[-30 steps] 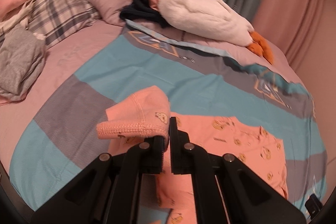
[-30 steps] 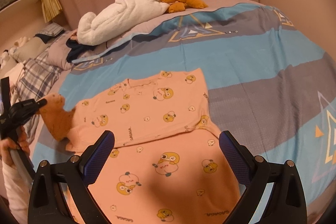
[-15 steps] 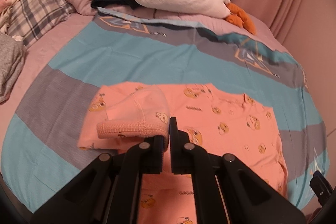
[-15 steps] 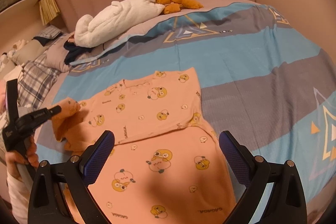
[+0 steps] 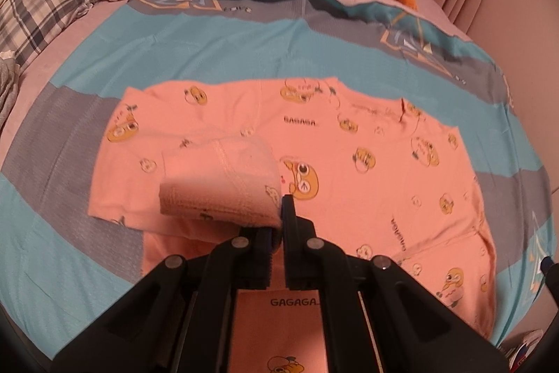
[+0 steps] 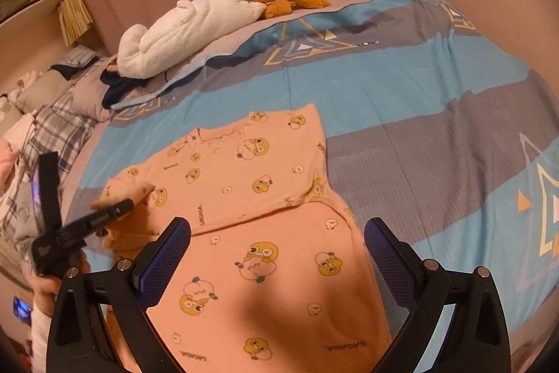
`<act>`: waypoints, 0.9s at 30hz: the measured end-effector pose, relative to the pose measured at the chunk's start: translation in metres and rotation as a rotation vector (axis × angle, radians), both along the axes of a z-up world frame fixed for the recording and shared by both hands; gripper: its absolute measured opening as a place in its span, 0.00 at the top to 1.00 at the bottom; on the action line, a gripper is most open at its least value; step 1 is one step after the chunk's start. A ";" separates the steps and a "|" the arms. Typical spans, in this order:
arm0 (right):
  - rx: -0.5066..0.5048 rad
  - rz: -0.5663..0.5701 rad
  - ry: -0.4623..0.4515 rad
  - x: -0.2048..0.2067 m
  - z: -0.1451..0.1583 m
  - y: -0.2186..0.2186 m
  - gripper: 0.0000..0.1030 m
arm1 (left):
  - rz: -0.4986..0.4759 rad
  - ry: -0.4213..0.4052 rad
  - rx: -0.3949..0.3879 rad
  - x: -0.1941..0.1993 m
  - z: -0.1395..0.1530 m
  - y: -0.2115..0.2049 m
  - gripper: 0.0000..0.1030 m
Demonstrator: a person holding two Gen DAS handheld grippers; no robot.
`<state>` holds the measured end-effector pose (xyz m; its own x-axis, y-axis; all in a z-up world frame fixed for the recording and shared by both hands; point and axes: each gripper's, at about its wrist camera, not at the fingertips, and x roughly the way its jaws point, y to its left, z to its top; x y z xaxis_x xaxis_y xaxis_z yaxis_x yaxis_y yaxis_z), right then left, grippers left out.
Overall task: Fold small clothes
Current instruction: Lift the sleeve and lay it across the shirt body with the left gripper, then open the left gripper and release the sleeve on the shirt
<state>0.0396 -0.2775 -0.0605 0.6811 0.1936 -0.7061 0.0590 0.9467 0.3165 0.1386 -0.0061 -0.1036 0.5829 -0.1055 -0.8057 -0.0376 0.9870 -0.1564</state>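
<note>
The pink cartoon-print shirt (image 6: 244, 177) lies flat on the bed, one sleeve cuff (image 5: 223, 194) lifted over its body.

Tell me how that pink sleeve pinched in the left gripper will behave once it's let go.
The sleeve droops limply over the left gripper, so it will probably flop flat. It looks thin and light, likely staying on the pink shirt where dropped, perhaps wrinkled.

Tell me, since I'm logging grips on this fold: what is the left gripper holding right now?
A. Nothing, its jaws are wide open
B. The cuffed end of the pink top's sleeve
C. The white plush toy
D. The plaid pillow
B: the left gripper is shut on the ribbed sleeve cuff of the pink top, carried over the body.
</note>
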 end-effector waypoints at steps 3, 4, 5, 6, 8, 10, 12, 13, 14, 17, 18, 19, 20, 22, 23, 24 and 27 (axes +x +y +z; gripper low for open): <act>0.003 0.000 0.007 0.001 -0.002 -0.001 0.04 | -0.003 0.021 0.007 0.002 -0.009 -0.002 0.96; 0.004 0.001 0.008 0.001 -0.002 -0.001 0.04 | -0.001 0.030 0.005 0.003 -0.011 -0.001 0.96; 0.005 0.001 0.010 0.001 -0.003 -0.002 0.04 | 0.002 0.047 0.001 0.004 -0.016 0.000 0.96; 0.005 0.000 0.010 0.002 -0.003 -0.002 0.04 | 0.003 0.057 -0.002 0.003 -0.018 0.000 0.96; 0.006 -0.003 0.014 0.002 -0.003 -0.002 0.04 | 0.003 0.075 -0.025 0.003 -0.023 0.004 0.95; 0.006 -0.005 0.015 0.002 -0.003 -0.003 0.04 | -0.009 0.074 -0.056 0.000 -0.022 0.007 0.88; 0.004 -0.005 0.014 0.002 -0.003 -0.002 0.04 | -0.026 0.080 -0.127 -0.004 -0.017 0.012 0.73; 0.003 -0.003 0.013 0.003 -0.002 -0.002 0.04 | -0.035 0.083 -0.176 -0.006 -0.013 0.015 0.63; 0.000 -0.001 0.012 0.004 -0.001 -0.001 0.04 | -0.040 0.081 -0.210 -0.009 -0.009 0.018 0.59; -0.001 0.012 0.001 0.007 0.002 0.003 0.04 | -0.043 0.037 -0.289 -0.022 0.010 0.030 0.45; -0.001 0.016 0.000 0.009 0.003 0.004 0.04 | -0.037 0.024 -0.304 -0.026 0.015 0.034 0.41; 0.001 0.025 -0.002 0.011 0.004 0.007 0.04 | -0.030 0.014 -0.316 -0.029 0.020 0.039 0.38; 0.004 0.038 -0.002 0.015 0.005 0.010 0.04 | -0.013 0.004 -0.328 -0.034 0.024 0.047 0.38; 0.006 0.061 -0.003 0.020 0.006 0.017 0.04 | 0.026 -0.002 -0.318 -0.042 0.029 0.061 0.38; 0.008 0.083 -0.003 0.025 0.007 0.023 0.04 | 0.059 -0.004 -0.294 -0.047 0.031 0.069 0.38; 0.009 0.096 -0.002 0.027 0.007 0.028 0.04 | 0.082 -0.006 -0.273 -0.048 0.033 0.073 0.38; 0.008 0.154 0.009 0.037 0.008 0.049 0.04 | 0.178 -0.011 -0.199 -0.061 0.035 0.095 0.38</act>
<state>0.0764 -0.2286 -0.0529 0.6365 0.3009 -0.7101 -0.0840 0.9423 0.3240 0.0776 0.0892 -0.0686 0.6152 -0.1563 -0.7727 -0.2050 0.9147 -0.3482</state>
